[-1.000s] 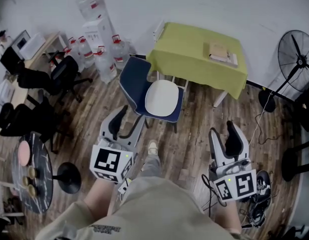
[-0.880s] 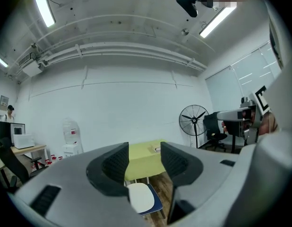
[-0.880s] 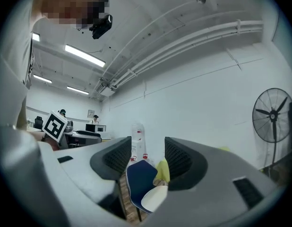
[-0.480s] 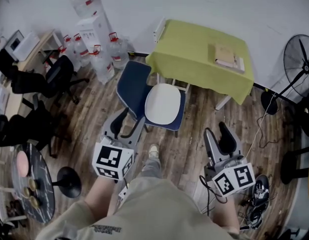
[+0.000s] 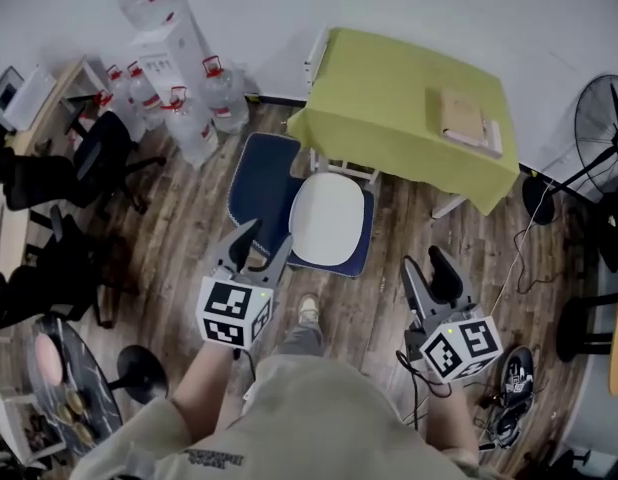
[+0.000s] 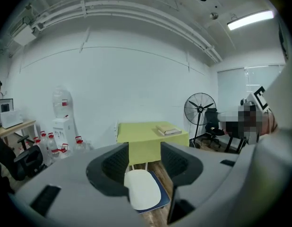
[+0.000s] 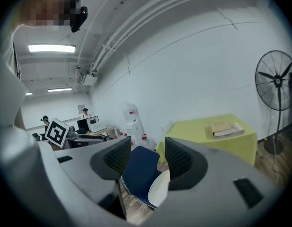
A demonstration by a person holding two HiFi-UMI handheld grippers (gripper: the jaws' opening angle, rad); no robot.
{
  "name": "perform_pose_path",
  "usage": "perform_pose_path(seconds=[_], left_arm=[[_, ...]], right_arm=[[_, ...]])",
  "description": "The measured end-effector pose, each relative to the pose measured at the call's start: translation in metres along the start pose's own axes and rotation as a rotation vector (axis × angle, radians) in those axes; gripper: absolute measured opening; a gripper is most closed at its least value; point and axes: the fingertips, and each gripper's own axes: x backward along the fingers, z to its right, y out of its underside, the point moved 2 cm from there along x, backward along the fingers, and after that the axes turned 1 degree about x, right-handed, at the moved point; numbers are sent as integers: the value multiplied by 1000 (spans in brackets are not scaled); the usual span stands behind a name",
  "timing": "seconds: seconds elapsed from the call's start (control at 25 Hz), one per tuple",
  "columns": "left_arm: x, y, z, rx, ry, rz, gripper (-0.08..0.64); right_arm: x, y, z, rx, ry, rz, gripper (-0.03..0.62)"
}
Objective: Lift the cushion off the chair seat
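Note:
A white oval cushion [image 5: 329,218] lies on the seat of a navy blue chair [image 5: 261,183] in front of me. My left gripper [image 5: 257,245] is open and empty, its fingertips just short of the chair's near left edge. The right gripper [image 5: 429,273] is also open and empty, off to the right of the chair and clear of it. In the left gripper view the cushion [image 6: 142,189] shows between and beyond the jaws of that gripper [image 6: 145,162]. The right gripper view frames the chair [image 7: 140,171] and the cushion's edge [image 7: 158,188] past its gripper [image 7: 147,157].
A table under a yellow-green cloth [image 5: 399,98] stands right behind the chair, with a stack of books [image 5: 467,120] on it. Water jugs [image 5: 179,108] sit at the back left, office chairs [image 5: 89,158] at the left, a fan [image 5: 604,118] and floor cables [image 5: 514,378] at the right.
Both grippers have moved forward and lower toward the chair. The chair and cushion now sit closer in the head view. The jaws have kept the same opening.

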Motion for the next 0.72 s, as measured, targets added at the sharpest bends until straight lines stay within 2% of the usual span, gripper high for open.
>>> perform_pose_path(seconds=[0.16, 0.36, 0.72], left_arm=[[-39, 8, -31, 21, 16, -49, 202], [-80, 12, -71, 40, 13, -60, 202], [-145, 37, -92, 63, 42, -168, 202]], right_arm=[[-43, 12, 18, -26, 31, -68, 222], [-96, 28, 31, -67, 44, -137, 224], [-156, 48, 65, -104, 60, -219, 224]])
